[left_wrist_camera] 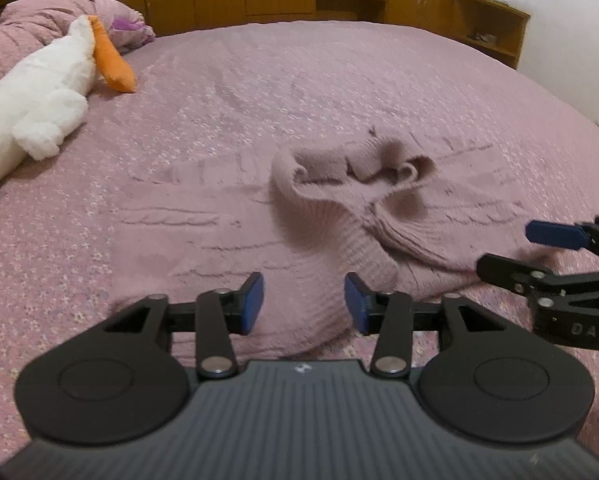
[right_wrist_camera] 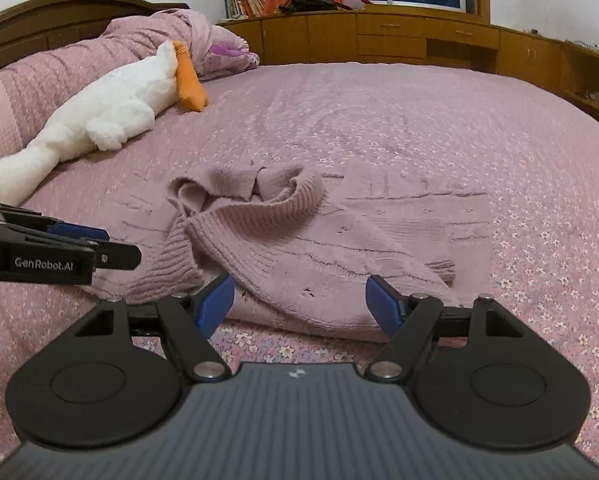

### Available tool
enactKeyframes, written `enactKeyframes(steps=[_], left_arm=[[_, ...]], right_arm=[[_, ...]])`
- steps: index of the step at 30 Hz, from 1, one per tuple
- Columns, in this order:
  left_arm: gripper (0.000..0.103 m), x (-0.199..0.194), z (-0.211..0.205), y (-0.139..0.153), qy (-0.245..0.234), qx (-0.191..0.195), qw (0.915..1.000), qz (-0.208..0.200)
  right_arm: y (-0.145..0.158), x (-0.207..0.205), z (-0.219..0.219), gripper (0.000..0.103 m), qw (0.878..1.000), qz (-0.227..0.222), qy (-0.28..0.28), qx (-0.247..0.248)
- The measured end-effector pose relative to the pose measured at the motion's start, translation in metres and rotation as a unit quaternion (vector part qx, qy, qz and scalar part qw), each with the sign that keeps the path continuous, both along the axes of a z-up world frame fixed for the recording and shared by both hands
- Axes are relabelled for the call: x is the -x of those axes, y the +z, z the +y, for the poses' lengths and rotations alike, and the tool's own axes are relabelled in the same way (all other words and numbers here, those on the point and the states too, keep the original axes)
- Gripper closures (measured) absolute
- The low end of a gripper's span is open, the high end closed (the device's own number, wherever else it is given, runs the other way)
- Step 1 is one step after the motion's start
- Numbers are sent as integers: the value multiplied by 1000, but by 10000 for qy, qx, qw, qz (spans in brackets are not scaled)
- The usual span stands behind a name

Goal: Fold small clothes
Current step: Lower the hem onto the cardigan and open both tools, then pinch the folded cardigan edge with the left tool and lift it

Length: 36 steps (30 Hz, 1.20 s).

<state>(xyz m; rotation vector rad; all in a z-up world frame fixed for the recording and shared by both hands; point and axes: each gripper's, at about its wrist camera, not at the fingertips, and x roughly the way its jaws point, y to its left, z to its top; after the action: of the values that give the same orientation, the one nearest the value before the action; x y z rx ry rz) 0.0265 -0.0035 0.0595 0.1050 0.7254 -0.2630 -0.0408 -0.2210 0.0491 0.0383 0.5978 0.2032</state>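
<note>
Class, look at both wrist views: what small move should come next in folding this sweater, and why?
Probably ease both claws forward onto the near hem. The left claw and right claw stand open and empty just short of the pink sweater, which lies rumpled at its collar.

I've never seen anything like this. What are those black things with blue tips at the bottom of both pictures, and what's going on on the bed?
Those are two hand-held claws, one in each of a person's hands, each with a small camera looking along its fingers. One picture is from the left claw, the other from the right claw; each also catches the other at its edge. Both are open and hold nothing. On the pink bedspread lies a rumpled pink knitted sweater, waiting to be folded, just ahead of the claws. A white plush goose lies further back by the pillows.
</note>
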Motion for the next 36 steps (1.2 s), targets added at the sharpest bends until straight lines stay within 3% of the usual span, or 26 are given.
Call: enactKeyframes(steps=[2,11,22,25,26,32,36], left_arm=[[44,4,-4,-2,-98,-13,9999,-40],[43,2,-21,-23,-383,-309,9988,21],[44,2,-40,-40,-630,-951,9914,-645],[79,2,-36,-36,-662,-793,9923,-688],[85,1,-33,-34,-632,-728,9931,-673],[89,-4,-12,-21,-238,-401,9955,-820],[89,-11,-6,-24,-104,-310,9972,-673]], right_arm=[[-2,0,2,24,10000,15,19,29],[-9,-2,1,24,9999,113,-25,-13],[-15,-4,-1,22,9999,98,-103,-84],[-15,-3,-1,22,9999,78,-88,-104],[-15,-3,-1,22,9999,66,-77,-114],[-14,-3,6,22,10000,45,-36,-74],[-11,-6,18,22,9999,-121,15,114]])
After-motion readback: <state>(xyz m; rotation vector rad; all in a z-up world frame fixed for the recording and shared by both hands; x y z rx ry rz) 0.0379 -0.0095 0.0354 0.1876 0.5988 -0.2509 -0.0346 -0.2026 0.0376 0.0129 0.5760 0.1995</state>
